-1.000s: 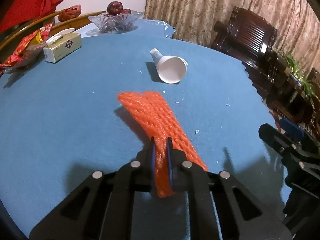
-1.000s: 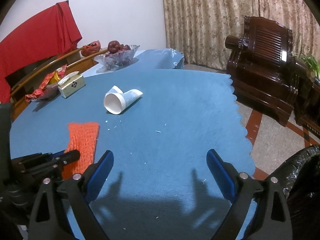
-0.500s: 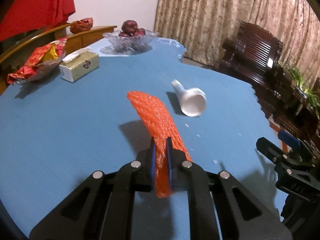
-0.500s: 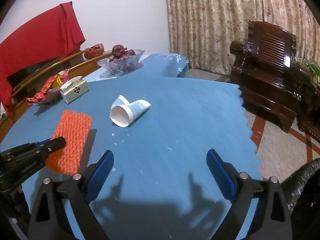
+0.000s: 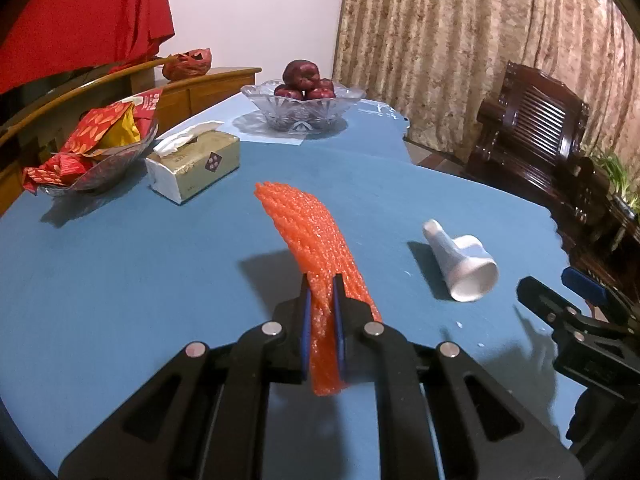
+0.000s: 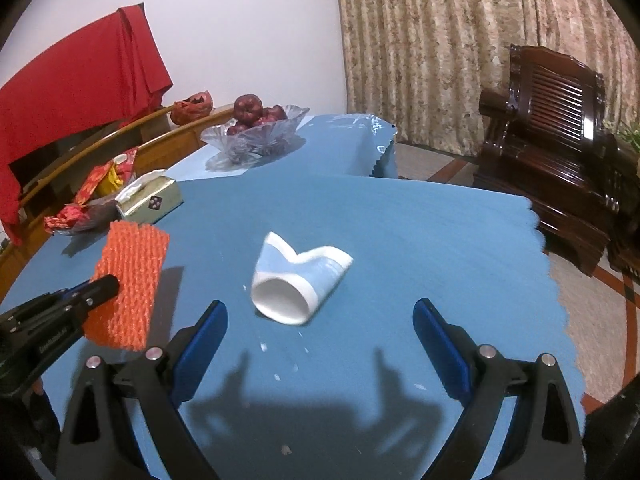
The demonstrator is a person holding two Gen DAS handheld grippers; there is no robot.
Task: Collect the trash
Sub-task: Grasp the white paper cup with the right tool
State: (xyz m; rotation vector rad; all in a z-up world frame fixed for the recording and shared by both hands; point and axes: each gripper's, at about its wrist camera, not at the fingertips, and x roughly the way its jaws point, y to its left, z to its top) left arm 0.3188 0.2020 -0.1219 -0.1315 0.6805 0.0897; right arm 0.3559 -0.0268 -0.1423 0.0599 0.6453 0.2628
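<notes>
Left hand-held gripper (image 5: 321,312) is clamped tight on the orange foam net (image 5: 316,240), pinching its near end so the rest arches up and forward, clear of the blue tabletop (image 5: 120,272) with its shadow underneath. Over on the other side, the right hand-held gripper (image 6: 320,334) is spread wide with nothing between its blue pads, hovering low over the cloth. And right there in its sights is the crushed paper cup (image 6: 298,282), lying on its side straight ahead of that open gripper, just a touch left of centre, mouth turned toward the camera and the flattened base pointing away and to the right. So its long axis runs roughly away from the gripper, angled rightward, and the wide jaws would straddle it across the narrow way. From the left wrist view the cup sits off to the right, plainly the right hand's piece, since the left is already full. Count it up: two pieces of trash in play, one net held in the air, one cup on the cloth, plus a scatter of small white crumbs near the cup. Further back, one tissue box (image 5: 194,166), one glass bowl of fruit (image 5: 302,104), one dish of red wrappers (image 5: 92,148), none of it being touched.
</notes>
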